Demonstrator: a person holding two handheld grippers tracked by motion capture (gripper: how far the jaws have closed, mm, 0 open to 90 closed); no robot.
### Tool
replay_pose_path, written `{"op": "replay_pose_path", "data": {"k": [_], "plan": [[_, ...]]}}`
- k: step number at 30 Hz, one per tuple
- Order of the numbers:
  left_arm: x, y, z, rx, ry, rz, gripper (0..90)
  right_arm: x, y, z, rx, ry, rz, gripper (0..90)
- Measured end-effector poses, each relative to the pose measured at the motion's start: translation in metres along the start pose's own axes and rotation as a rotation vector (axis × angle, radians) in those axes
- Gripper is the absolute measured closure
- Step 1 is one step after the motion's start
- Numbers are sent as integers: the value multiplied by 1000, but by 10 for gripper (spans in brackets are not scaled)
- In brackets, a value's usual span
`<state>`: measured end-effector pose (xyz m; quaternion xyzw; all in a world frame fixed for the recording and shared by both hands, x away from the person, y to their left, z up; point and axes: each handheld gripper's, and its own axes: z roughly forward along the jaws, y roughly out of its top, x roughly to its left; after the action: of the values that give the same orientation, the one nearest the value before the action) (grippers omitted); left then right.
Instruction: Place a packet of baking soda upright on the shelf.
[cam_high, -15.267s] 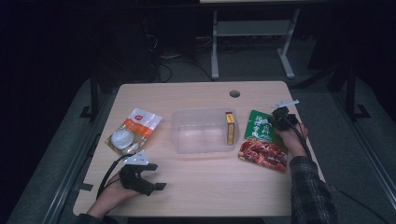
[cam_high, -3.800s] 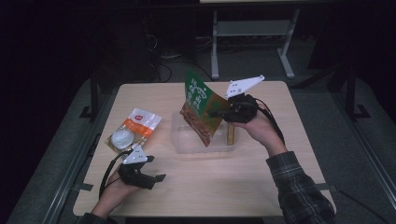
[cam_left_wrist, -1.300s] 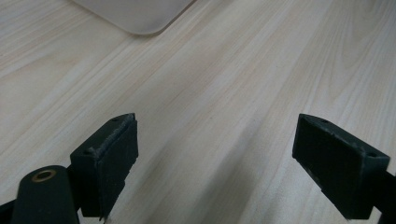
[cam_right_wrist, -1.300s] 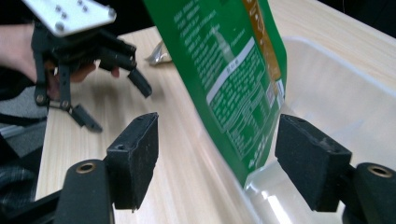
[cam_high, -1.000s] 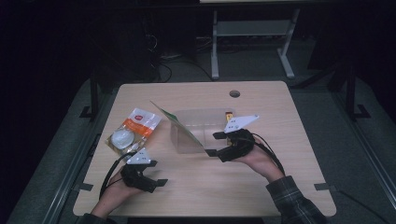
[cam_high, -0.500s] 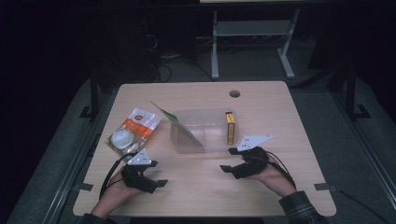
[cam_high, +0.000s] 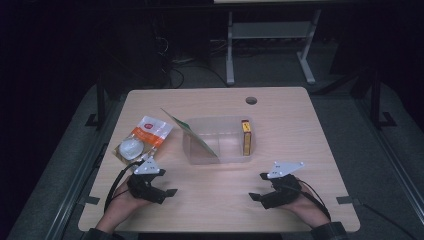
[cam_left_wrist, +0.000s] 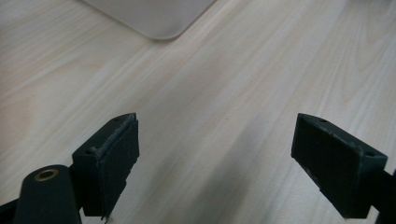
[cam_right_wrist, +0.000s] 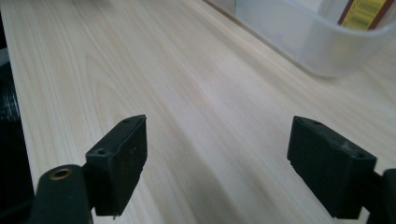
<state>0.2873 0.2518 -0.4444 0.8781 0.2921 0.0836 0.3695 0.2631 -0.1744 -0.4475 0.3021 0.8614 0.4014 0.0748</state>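
- Right hand-held gripper (cam_high: 256, 196) low over the near right part of the tabletop (cam_high: 310, 130), jaws just opened wider, nothing between them but bare wood.
- Left hand-held gripper (cam_high: 170, 192) low over the near left part of the tabletop, jaws wide apart too, nothing held.
- Clear plastic box (cam_high: 218, 156) in the middle of the tabletop, well away from both grippers.
- Green packet (cam_high: 192, 135) leaning tilted in the left part of the box, top corner sticking out over the rim.
- Small yellow box (cam_high: 246, 137) standing inside the box against its right wall.
- Orange and white bag (cam_high: 150, 132) lying flat left of the box, with a round white thing (cam_high: 130, 148) just beside its near end.
- Near corner of the clear plastic box (cam_right_wrist: 322, 42) seen ahead in the right gripper view, with the yellow box's label (cam_right_wrist: 366, 10) behind the wall.
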Motion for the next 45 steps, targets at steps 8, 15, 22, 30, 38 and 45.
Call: {"op": "replay_pose_path", "data": {"k": [8,15,22,30,38,45], "plan": [[18,8,-11,-18,62,-19,147,2,-8,-1,8,-25,1,163],[40,15,-18,-35,113,-69,146,2,-7,2,18,-29,-3,163],[64,21,-26,-48,174,-96,142,3,-7,3,23,-26,-15,163],[103,22,-36,-86,251,-166,143,2,-6,8,33,-25,-18,163],[142,23,-39,-64,324,-205,147,1,-5,8,31,-24,-18,163],[181,15,-31,-38,340,-276,191,3,-2,12,23,-22,-1,163]]}}
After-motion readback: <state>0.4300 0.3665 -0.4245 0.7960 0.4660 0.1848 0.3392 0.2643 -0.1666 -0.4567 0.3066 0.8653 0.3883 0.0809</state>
